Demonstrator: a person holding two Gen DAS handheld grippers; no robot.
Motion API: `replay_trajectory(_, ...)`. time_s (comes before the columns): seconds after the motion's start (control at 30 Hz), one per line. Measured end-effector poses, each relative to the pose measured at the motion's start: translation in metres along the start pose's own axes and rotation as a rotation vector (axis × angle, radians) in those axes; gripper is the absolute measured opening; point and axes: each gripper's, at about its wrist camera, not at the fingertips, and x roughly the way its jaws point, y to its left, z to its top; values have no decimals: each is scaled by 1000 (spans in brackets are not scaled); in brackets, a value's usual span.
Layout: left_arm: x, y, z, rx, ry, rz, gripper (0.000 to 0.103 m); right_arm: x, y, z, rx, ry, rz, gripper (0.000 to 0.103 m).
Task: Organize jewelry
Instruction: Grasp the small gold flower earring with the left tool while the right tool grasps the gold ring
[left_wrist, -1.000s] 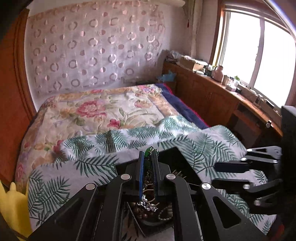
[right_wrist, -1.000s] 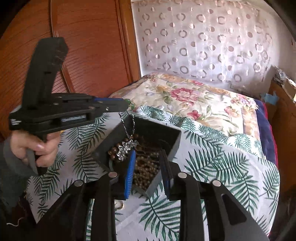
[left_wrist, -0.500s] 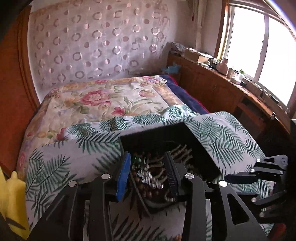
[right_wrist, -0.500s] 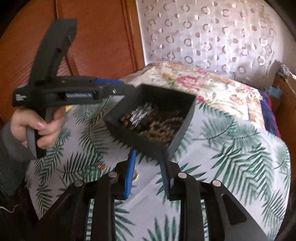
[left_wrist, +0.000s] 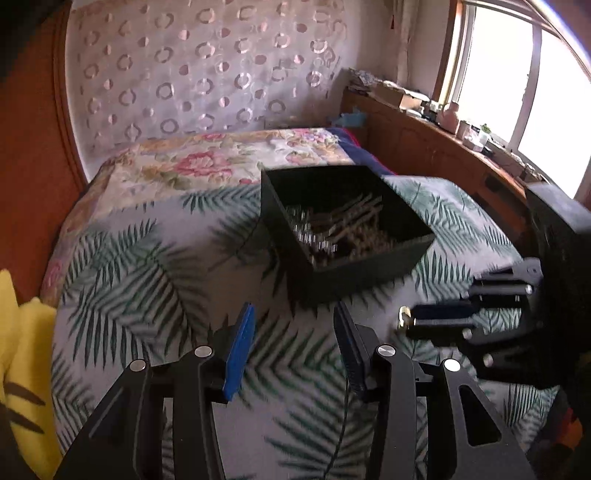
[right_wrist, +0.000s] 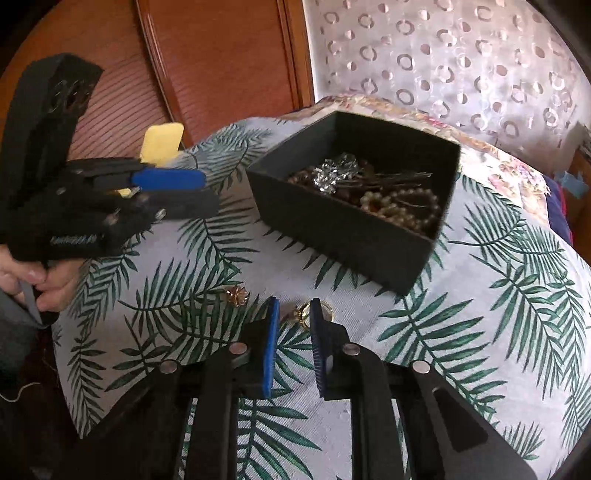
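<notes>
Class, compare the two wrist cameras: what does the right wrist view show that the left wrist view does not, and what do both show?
Only the right wrist view shows the gold ring just beyond the right gripper, the small gold earring to its left on the cloth, and the hand gripping the left gripper's handle.

Only the left wrist view shows the window and the wooden shelf under it.

Both show the black box of jewelry on the palm-leaf cloth, and the left gripper, its jaws apart and empty.

Bright window (left_wrist: 532, 74) right; wooden headboard (right_wrist: 229, 55); circle-patterned wall hanging (left_wrist: 207, 74).
</notes>
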Motion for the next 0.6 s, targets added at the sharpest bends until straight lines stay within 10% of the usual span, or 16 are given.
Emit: replay_trajectory(0.6,11,-32,-26,43,61,-46,42,-16,1,-16,-4,-14,-61,11)
